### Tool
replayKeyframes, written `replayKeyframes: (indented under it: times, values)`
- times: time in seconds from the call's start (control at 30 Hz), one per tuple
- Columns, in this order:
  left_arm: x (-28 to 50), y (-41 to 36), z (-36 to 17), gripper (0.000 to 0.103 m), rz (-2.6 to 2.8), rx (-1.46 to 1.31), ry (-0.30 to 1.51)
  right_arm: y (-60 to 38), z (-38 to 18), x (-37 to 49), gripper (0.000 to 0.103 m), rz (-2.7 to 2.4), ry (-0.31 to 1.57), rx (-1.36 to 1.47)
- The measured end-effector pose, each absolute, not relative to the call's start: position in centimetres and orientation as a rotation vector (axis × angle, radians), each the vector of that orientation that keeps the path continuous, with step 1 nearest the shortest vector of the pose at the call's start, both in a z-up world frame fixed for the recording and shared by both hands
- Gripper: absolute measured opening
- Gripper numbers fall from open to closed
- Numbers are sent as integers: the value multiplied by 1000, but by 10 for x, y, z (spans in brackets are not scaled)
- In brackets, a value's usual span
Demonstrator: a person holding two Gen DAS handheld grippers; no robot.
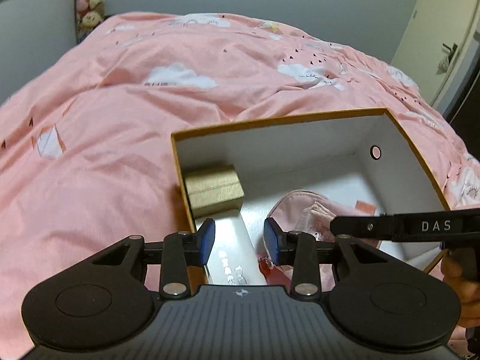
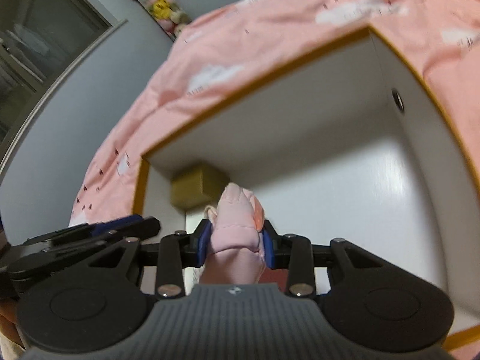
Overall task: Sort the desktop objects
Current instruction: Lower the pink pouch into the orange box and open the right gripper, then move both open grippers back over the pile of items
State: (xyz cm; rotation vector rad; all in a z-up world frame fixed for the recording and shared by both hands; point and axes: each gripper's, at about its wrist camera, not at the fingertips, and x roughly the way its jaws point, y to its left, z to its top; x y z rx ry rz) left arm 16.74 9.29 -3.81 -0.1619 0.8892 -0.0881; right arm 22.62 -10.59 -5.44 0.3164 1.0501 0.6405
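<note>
Pink pouch (image 2: pixel 235 234), soft and quilted, sits pinched between the blue pads (image 2: pixel 204 241) of the right gripper (image 2: pixel 235 241), which squeeze its bunched fabric from both sides; the pouch hangs over the inside of an open cardboard box (image 2: pixel 270 69) with a mustard-coloured rim and white walls. From the left wrist view the same pouch (image 1: pixel 300 207) shows low in the box, near the right-hand wall, with the right gripper (image 1: pixel 333 225) reaching in from the right edge of the frame, its black finger marked with white letters. A small gold box (image 1: pixel 214 190) stands in the far left corner of the cardboard box (image 1: pixel 270 121), against the left wall; in the right wrist view it (image 2: pixel 196 189) lies just beyond the pouch. The left gripper (image 1: pixel 239 241) hovers above the near part of the box, its blue pads (image 1: pixel 207 240) apart with nothing between them; below the gap lies something pale and glossy, too blurred to identify. A round hole (image 1: pixel 375 152) pierces the right wall. The box rests on a bed covered by a pink duvet (image 1: pixel 150 90) printed with white clouds. Stuffed toys (image 1: pixel 88 0) hang in a column by the far wall.
</note>
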Motion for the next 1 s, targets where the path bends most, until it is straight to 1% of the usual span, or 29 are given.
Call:
replayKeyframes:
  times: [0.07, 0.17, 0.2, 0.27, 0.37, 0.47, 0.57, 0.6, 0.7, 0.8, 0.87, 1.0]
  values:
    - [166, 99, -40, 39, -92, -180, 897, -103, -56, 227, 39, 634, 1114, 285]
    - [169, 105, -36, 39, -115, -244, 893, -93, -63, 229, 42, 663, 1302, 199]
    - [170, 104, -34, 39, -126, -245, 888, -88, -65, 228, 42, 677, 1332, 151]
    - [168, 99, -33, 39, -119, -204, 870, -80, -61, 222, 42, 661, 1281, 23]
    - [161, 94, -38, 39, -106, -162, 863, -72, -53, 212, 51, 631, 1159, -169]
    - [160, 99, -41, 38, -93, -180, 874, -74, -51, 212, 52, 651, 1138, -199]
    - [160, 107, -36, 34, -108, -230, 872, -74, -57, 223, 48, 664, 1183, -179]
    - [161, 108, -35, 33, -112, -243, 872, -76, -57, 230, 40, 659, 1201, -159]
    - [161, 104, -36, 33, -97, -208, 864, -72, -58, 234, 31, 705, 1212, -135]
    - [158, 99, -40, 33, -101, -194, 864, -60, -66, 219, 29, 701, 1172, -246]
    - [156, 97, -42, 33, -104, -196, 868, -60, -68, 212, 29, 711, 1139, -276]
    - [146, 89, -31, 33, -113, -166, 843, -74, -59, 209, 30, 701, 1096, -188]
